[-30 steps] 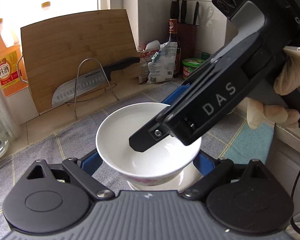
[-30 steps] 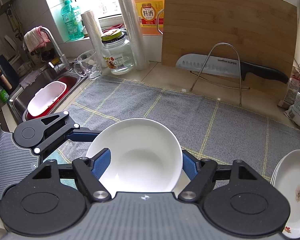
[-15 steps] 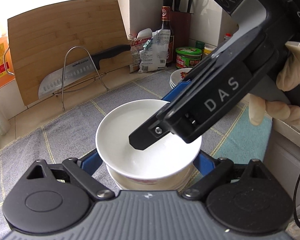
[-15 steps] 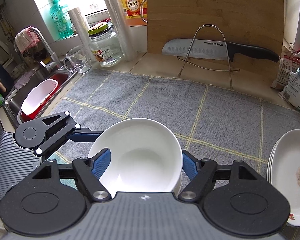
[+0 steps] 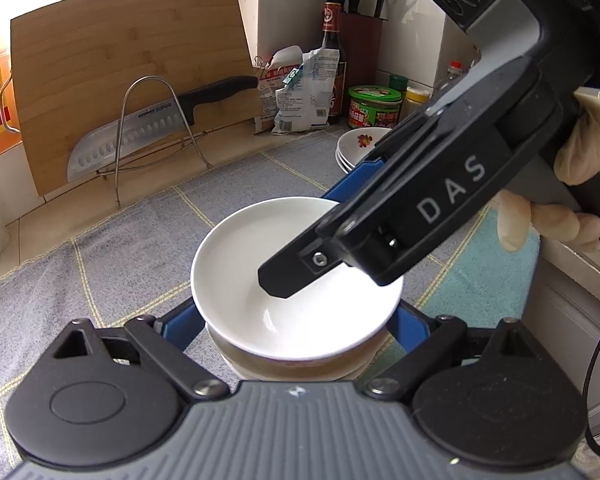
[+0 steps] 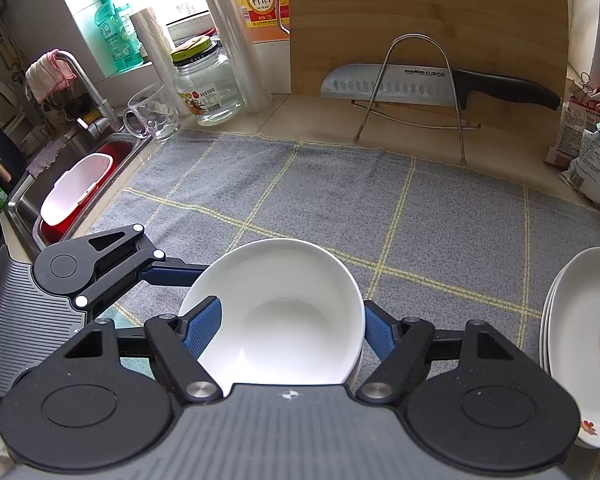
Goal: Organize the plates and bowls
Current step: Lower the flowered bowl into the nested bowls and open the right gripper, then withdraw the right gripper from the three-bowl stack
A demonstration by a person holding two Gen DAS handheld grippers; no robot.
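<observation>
My right gripper (image 6: 290, 312) pinches the white bowl (image 6: 284, 304). One blue finger sits at each side of its rim, and the jaws are as tight as they get. The bowl is round, so it has no long side to line up.

What counts is what lies under it. The white bowl hangs right over a lower bowl (image 5: 292, 368), a bit tipped and not quite snug in it. So I think the way to go is straight down.

My left gripper (image 5: 296, 316) is spread wide, with a finger on each side of the lower bowl. I cannot tell if its pads press on it. It is the nearer one to hold that bowl steady.

The stack of plates (image 6: 552, 320) lies well off to my right on the grey mat (image 6: 380, 200).
</observation>
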